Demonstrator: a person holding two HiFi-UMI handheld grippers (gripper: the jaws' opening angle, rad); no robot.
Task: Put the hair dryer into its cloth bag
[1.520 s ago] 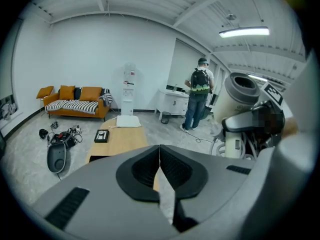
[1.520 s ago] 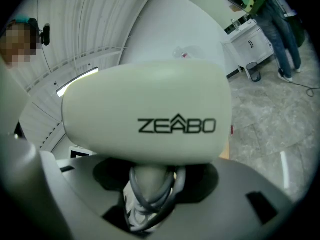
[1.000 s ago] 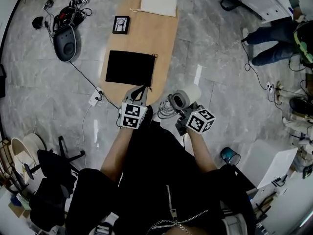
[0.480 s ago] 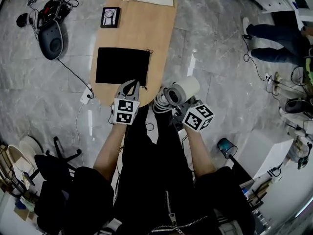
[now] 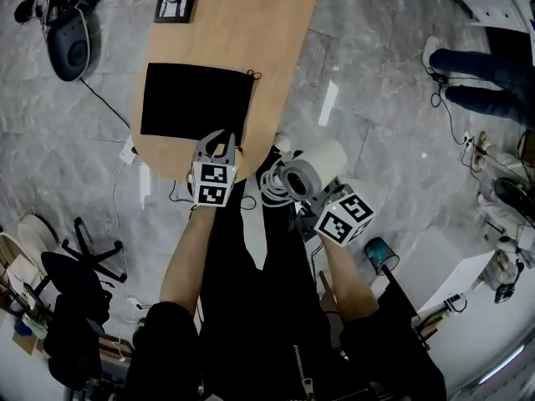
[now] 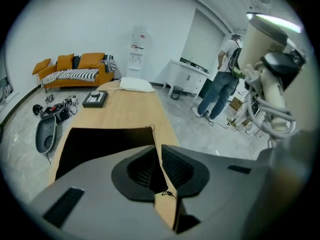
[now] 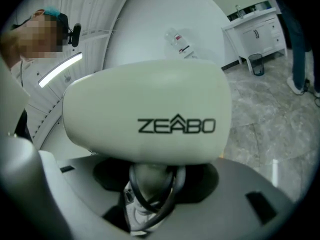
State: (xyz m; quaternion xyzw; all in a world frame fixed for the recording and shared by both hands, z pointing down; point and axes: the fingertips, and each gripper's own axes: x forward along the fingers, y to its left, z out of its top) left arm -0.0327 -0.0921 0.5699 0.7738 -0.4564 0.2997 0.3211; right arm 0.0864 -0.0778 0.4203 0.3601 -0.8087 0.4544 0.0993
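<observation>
The black cloth bag (image 5: 196, 100) lies flat on the wooden table (image 5: 267, 57), with its drawstring at the far right corner (image 6: 150, 128). My left gripper (image 5: 219, 144) hangs over the table's near edge, just short of the bag's near right corner. Its jaws have just been opening by a crack; the tips still almost touch and nothing is between them (image 6: 159, 151). My right gripper (image 5: 303, 192) is shut on the handle of the white hair dryer (image 5: 313, 167), held off the table's near right side. The barrel (image 7: 150, 114) fills the right gripper view. Its coiled cord (image 5: 272, 186) hangs below.
A small black framed box (image 5: 176, 1) and a white cloth (image 6: 135, 85) lie farther along the table. On the floor at left are a grey device with cables (image 5: 71, 44) and a black chair (image 5: 79, 266). A person's legs (image 5: 481, 65) stand at right.
Both grippers have come down toward the table. The left gripper's tips now sit closer to the bag's near right corner. The dryer stays in the right gripper.
</observation>
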